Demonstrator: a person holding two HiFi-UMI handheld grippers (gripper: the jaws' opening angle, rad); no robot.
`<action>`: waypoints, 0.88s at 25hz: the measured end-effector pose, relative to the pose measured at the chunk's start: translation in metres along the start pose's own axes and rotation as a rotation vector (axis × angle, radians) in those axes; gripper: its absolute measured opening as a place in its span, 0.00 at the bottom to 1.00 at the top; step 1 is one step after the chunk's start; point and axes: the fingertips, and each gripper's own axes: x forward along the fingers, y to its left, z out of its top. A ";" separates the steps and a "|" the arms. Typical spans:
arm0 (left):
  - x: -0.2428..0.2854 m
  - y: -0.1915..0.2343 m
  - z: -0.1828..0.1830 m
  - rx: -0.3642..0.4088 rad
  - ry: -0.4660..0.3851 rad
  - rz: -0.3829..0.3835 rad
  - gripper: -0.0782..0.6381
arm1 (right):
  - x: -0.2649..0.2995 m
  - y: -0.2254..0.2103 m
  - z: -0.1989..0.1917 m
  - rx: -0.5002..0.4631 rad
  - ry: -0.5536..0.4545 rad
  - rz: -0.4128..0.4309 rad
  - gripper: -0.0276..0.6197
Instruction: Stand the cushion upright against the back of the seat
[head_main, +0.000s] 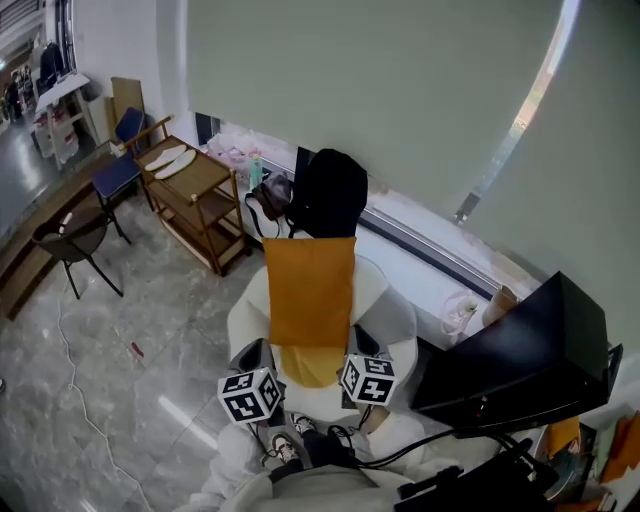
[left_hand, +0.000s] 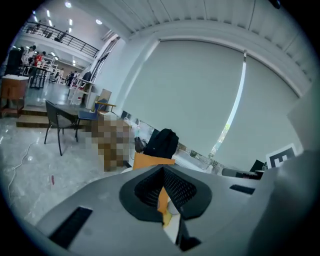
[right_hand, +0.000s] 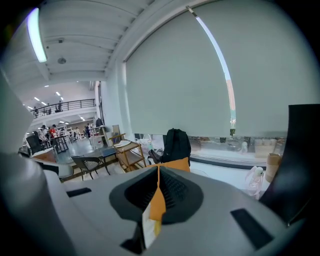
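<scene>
At centre frame, an orange cushion (head_main: 310, 290) stretches over a white seat (head_main: 392, 305). The left tool (head_main: 268, 360) and right tool (head_main: 352, 352) clamp tight on its near corners, and a black backpack (head_main: 328, 190) sits behind.

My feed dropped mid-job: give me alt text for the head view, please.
The left tool and right tool pinch the near edge of an orange cushion stretched over a white seat, its far end pointing at a black backpack behind the seat. A wooden cart stands at left.
</scene>
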 end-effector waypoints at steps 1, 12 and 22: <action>0.000 -0.005 0.001 0.020 -0.001 -0.009 0.10 | -0.003 -0.001 -0.001 -0.004 0.005 -0.005 0.14; -0.001 -0.043 -0.007 0.125 0.036 -0.053 0.10 | -0.017 -0.008 -0.008 0.021 0.034 0.013 0.14; 0.009 -0.080 -0.005 0.174 0.042 -0.035 0.10 | -0.019 -0.008 0.013 0.070 0.008 0.115 0.14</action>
